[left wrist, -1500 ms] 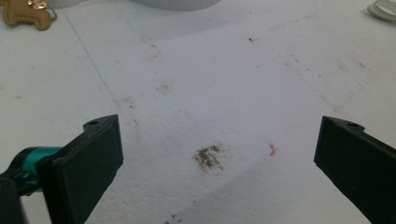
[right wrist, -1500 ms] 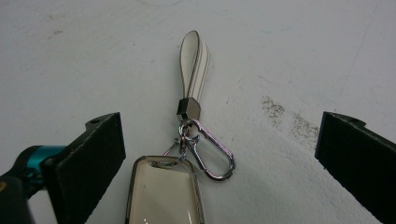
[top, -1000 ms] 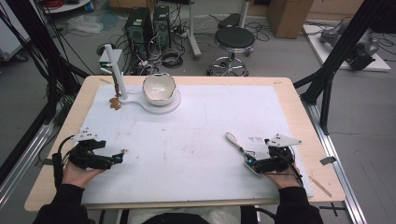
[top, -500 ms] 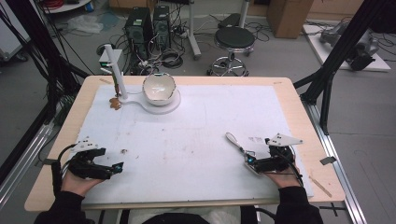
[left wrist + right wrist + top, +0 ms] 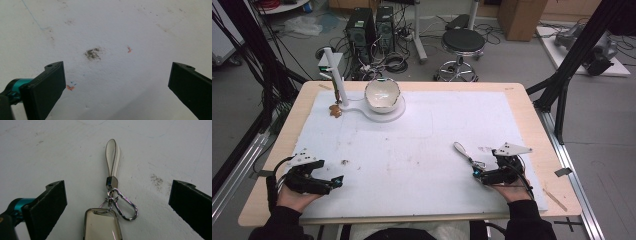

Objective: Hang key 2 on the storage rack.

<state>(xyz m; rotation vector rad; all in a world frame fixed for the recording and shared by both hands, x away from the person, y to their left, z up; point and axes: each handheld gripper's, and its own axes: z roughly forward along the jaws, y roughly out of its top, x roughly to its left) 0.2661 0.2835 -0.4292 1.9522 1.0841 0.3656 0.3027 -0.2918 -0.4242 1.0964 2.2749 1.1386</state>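
We see a key fob (image 5: 103, 223) with a carabiner clip (image 5: 125, 206) and a pale strap loop (image 5: 113, 157) lying flat on the white mat (image 5: 422, 150) at the near right of the table. The right gripper (image 5: 479, 176) stands over it with jaws spread wide — the fob sits between them, touching neither, nearer the left jaw in the right gripper view, the strap pointing away toward the far side. The left gripper (image 5: 337, 181) rests at the near left, its jaws likewise apart over bare, stained mat (image 5: 93, 53), well apart from the fob. We judge the main risk to be a slip: the smooth, low fob may skid out as the jaws close, or the pinch may catch just the loose clip — leaving the fob dangling and swinging.
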